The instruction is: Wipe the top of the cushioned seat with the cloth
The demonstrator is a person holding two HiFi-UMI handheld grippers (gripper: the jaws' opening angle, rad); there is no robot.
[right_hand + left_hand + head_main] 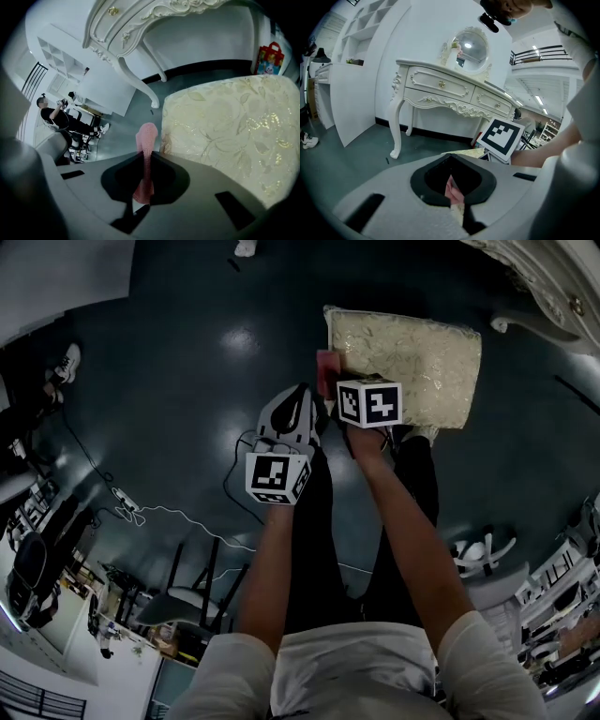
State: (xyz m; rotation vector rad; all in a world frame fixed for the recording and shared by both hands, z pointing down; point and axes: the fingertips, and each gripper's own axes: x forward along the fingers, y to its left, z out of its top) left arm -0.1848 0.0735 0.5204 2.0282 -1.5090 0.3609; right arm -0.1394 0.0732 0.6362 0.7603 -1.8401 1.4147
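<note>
Ornate white dressing table point(440, 89) against the wall there, round mirror point(471, 49) perched on top, one curved leg point(396, 126) planted on the dark, glossy floor point(187, 362). A white cable point(187, 518) snakes across that floor from a power strip point(125, 500). Over by the black skirting, a red bag point(270, 58). Far back, a person point(56, 119) sits, with open white shelving point(56, 58) close by.
</note>
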